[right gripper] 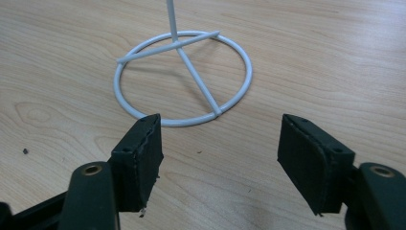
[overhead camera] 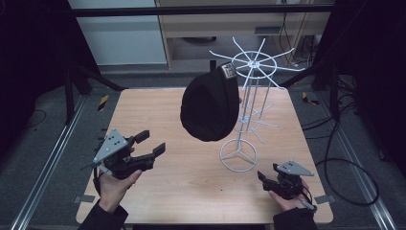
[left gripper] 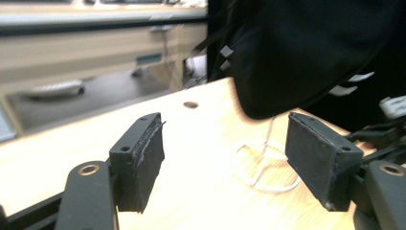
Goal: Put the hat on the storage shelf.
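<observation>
Nearest the high camera, two forearms come in from the bottom edge, each holding a hand-held gripper over the wooden tabletop [overhead camera: 191,177]; the left hand-held gripper [overhead camera: 149,143] hovers at the left side with its jaws spread wide and nothing between them, pointing right and a little away, toward the black hat [overhead camera: 210,108]; the right hand-held gripper [overhead camera: 261,176] sits low near the front right corner, jaws likewise apart and empty, facing the ring base of the white wire stand [overhead camera: 238,155]; the hat hangs from an upper arm of that stand (a small label shows at its top), its long axis running steeply downward and leaning left, rounded end lowest, clear of the tabletop.
</observation>
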Demonstrator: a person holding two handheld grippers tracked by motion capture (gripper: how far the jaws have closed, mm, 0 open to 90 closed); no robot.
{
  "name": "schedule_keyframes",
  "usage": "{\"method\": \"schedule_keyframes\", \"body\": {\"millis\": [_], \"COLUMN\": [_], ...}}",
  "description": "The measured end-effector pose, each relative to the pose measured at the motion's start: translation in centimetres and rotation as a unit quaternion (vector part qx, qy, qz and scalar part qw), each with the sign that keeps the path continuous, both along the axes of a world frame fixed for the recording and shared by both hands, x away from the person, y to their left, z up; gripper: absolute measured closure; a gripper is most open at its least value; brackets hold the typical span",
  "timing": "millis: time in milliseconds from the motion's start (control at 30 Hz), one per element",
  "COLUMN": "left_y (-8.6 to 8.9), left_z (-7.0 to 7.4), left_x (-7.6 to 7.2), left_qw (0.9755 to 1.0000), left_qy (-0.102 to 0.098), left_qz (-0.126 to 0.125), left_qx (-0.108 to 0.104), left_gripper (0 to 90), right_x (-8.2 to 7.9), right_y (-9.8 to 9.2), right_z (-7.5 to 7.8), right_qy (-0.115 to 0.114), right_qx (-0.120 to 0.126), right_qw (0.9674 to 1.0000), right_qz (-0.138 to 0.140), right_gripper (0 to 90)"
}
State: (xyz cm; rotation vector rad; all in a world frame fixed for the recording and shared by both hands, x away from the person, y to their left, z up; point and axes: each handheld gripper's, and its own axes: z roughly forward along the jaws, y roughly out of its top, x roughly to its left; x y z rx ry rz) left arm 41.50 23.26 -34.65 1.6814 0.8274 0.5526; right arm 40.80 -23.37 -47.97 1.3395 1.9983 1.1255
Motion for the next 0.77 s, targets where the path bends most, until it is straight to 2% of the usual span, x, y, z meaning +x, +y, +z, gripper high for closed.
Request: {"method": "schedule_keyframes", "body": {"millis": [67,100,133,167,200,233,267,367,433,500,533,567,600,667,767], "left_y": [0.9,1.9,2.4,2.4,3.5,3.5,4.1,5.9,7.0,8.0,8.8,8.8,9.2,9.5,9.7], "left_z": [-1.5,-3.2,-4.0,-4.0,-5.7,-5.7,-6.5,-8.7,-9.9,-10.9,-11.8,-11.8,-12.3,-12.7,-13.2], "left_x": [0.2,0.4,0.5,0.5,0.7,0.7,0.9,1.4,1.7,1.8,1.9,1.9,2.0,2.1,2.5], "left_qw": [0.9997,0.9989,0.9982,0.9982,0.9961,0.9961,0.9948,0.9896,0.9853,0.9803,0.9761,0.9761,0.9739,0.9716,0.9695], "left_qy": [0.014,0.029,0.038,0.038,0.056,0.056,0.064,0.089,0.098,0.105,0.117,0.117,0.121,0.122,0.12], "left_qz": [0.017,0.035,0.043,0.043,0.063,0.063,0.074,0.105,0.128,0.149,0.163,0.163,0.171,0.178,0.18], "left_qx": [0.006,0.015,0.02,0.02,0.025,0.025,0.027,0.043,0.057,0.076,0.084,0.084,0.088,0.097,0.115], "left_gripper": [28.0,27.7,27.3,27.2,27.2,27.2,27.2,27.0,25.9,25.7,25.7,25.7,25.7,25.3,24.1], "right_x": [0.1,0.1,0.1,0.1,0.2,0.2,0.2,0.3,0.4,0.5,0.5,0.5,0.6,0.7,0.9], "right_y": [-0.1,-0.2,-0.3,-0.3,-0.4,-0.4,-0.5,-0.7,-0.9,-1.2,-1.3,-1.3,-1.5,-1.8,-2.1], "right_z": [-0.1,-0.1,-0.1,-0.1,-0.2,-0.2,-0.2,-0.3,-0.4,-0.5,-0.6,-0.6,-0.6,-0.7,-0.9], "right_qy": [-0.003,0.001,0.002,0.002,0.003,0.003,0.003,0.006,0.009,0.011,0.012,0.012,0.013,0.015,0.019], "right_qx": [-0.005,-0.001,-0.001,-0.001,-0.001,-0.001,-0.001,-0.002,-0.002,-0.004,-0.005,-0.005,-0.005,-0.005,-0.005], "right_qw": [1.0,1.0,1.0,1.0,0.9999,0.9999,0.9999,0.9999,0.9997,0.9996,0.9996,0.9996,0.9995,0.9994,0.9992], "right_qz": [-0.001,-0.005,-0.006,-0.006,-0.01,-0.01,-0.01,-0.015,-0.021,-0.024,-0.026,-0.026,-0.028,-0.03,-0.034], "right_gripper": [30.6,29.4,28.8,28.8,27.5,27.5,26.8,25.1,23.5,22.7,22.2,22.2,21.7,21.1,20.4]}}
